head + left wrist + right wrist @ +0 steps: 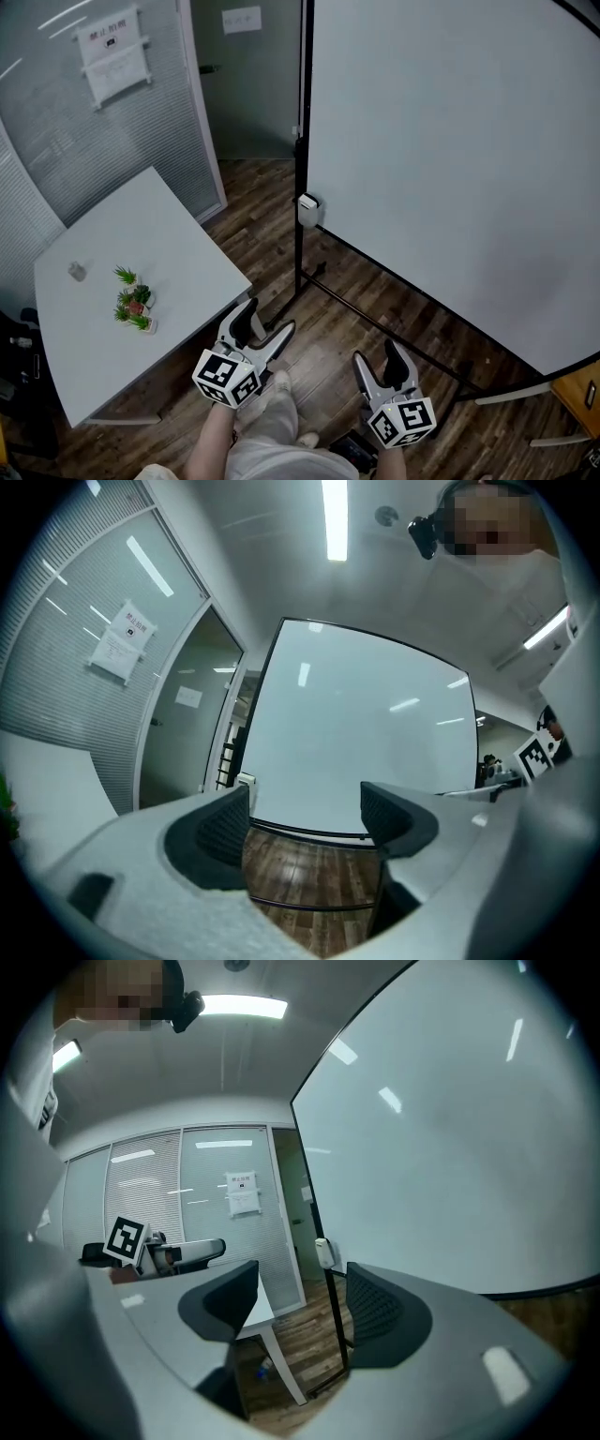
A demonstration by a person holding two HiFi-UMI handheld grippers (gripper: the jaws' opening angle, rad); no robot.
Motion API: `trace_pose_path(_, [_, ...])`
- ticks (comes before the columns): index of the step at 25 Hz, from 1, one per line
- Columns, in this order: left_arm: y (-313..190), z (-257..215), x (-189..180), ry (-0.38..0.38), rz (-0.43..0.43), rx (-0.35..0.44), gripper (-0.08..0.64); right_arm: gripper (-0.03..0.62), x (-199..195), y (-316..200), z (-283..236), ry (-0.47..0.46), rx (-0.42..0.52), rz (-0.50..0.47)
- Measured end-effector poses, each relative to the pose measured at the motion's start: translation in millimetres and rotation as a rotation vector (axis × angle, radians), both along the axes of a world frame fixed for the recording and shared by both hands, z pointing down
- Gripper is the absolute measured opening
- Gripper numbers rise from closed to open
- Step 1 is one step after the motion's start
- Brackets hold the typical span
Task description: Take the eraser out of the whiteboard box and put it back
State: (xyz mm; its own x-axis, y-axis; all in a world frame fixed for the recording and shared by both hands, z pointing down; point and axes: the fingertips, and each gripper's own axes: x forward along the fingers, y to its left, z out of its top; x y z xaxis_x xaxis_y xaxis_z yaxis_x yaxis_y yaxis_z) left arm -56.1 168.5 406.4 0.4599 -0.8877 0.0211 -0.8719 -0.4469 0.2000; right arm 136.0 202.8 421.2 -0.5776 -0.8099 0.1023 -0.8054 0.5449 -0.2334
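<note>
Both claws hang low in front of the person, short of the whiteboard (450,169) and pointing roughly level towards it. On the person's left, the left claw (268,317) has its jaws spread wide. Only floorboards and the foot of the whiteboard show between its dark pads, so it holds nothing. Beside it, the right claw (375,352) is spread just as wide and is likewise empty, with the whiteboard's left post visible in the gap.

Under them runs the wooden floor (272,234). The black foot bars of the whiteboard's stand (375,323) cross it just ahead of the claws.

To the left of the whiteboard stands a white counter (150,234). It carries a little green plant (134,305) and a small grey object (77,271) that I can't identify.

Farther on, the whiteboard box (307,212) hangs on the whiteboard's left edge post, well apart from both claws. A white piece shows at its top, which looks like the eraser (307,201) sitting in the box, though it is too small to be sure.

Beyond the whiteboard's left edge is a glass wall with blinds (141,112), with a printed notice (112,47) stuck on it.
</note>
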Motion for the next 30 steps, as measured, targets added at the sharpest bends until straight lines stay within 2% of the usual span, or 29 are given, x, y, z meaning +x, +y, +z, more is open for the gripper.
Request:
trace_pose_path(8, [-109, 14, -9, -0.006, 0.034, -0.026, 0.36, 0.287, -15, -101, 16, 0.009, -0.041, 0.028])
trace_pose_path(16, [-205, 22, -25, -0.032, 0.084, -0.04, 0.36, 0.287, -48, -186, 21, 0.022, -0.064, 0.053])
trace_pose_path(23, [-261, 26, -41, -0.03, 0.117, -0.041, 0.36, 0.287, -75, -234, 22, 0.041, -0.073, 0.069])
trace_pose_path(30, [-288, 28, -39, -0.048, 0.158, -0.039, 0.36, 0.287, -86, -255, 17, 0.047, -0.069, 0.09])
